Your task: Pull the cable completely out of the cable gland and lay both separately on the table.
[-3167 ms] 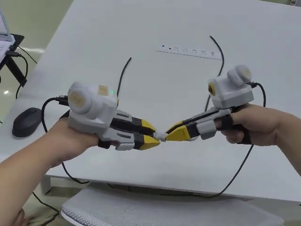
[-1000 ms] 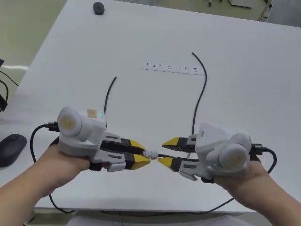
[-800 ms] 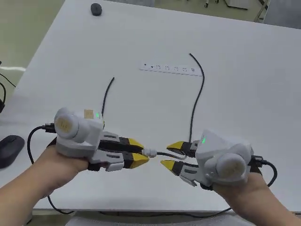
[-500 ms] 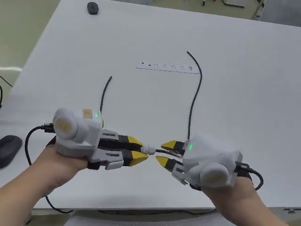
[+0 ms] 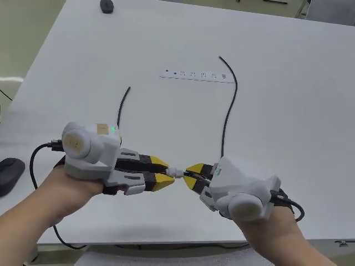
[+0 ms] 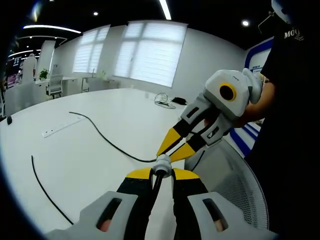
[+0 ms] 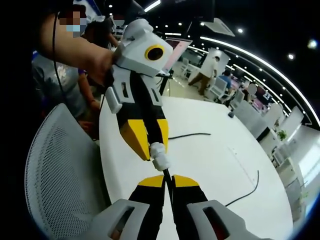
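White plastic, the gland [image 5: 175, 172] sits low in the centre of the head view, clamped in the jaws of the left gripper [image 5: 168, 173]. The right gripper [image 5: 189, 176] meets it nose to nose, its jaws closed on the black cable [image 5: 227, 122] just beside the gland; the right gripper view shows the cable pinched between the yellow tips. The cable's long tail runs up the frame across the worktop [image 5: 288, 111] and ends near the power strip [image 5: 194, 75]. The cable is not yet out.

As I judge the risks, the thin cable may slide through the right jaws instead of through the gland if the seal grips tight. A skewed pull may twist the small gland out of the left jaws. So close to the worktop's near edge, low in the frame, a dropped gland could roll off. The trailing tail could also sweep against the power strip.
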Action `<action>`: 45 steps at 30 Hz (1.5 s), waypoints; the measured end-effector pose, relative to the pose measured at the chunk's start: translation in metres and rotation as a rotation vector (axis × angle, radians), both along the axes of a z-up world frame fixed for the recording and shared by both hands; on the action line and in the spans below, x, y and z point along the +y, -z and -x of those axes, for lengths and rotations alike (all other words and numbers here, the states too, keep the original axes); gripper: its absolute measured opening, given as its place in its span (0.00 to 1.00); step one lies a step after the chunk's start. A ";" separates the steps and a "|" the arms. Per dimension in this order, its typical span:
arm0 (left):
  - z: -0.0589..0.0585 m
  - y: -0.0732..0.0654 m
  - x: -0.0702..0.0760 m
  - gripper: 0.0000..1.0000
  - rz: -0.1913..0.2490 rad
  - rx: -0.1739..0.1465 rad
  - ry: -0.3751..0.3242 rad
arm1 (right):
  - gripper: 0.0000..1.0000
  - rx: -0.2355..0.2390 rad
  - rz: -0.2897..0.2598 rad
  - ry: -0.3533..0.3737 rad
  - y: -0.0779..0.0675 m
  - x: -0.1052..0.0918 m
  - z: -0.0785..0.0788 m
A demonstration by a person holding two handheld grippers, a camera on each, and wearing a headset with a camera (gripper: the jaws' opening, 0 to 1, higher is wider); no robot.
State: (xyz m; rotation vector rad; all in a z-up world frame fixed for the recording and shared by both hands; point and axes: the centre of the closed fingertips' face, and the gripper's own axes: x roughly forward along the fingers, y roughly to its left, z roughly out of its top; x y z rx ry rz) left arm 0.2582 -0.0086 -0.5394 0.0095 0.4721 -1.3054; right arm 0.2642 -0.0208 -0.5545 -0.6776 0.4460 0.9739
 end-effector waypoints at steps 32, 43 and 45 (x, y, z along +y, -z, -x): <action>-0.002 -0.002 -0.004 0.15 0.001 -0.006 -0.007 | 0.00 0.144 -0.072 0.207 0.029 -0.037 -0.013; 0.004 0.002 -0.008 0.15 -0.006 0.005 0.012 | 0.00 0.220 -0.034 0.320 0.059 -0.066 -0.020; 0.005 0.002 -0.009 0.15 -0.004 0.009 0.014 | 0.00 0.243 -0.047 0.346 0.062 -0.068 -0.020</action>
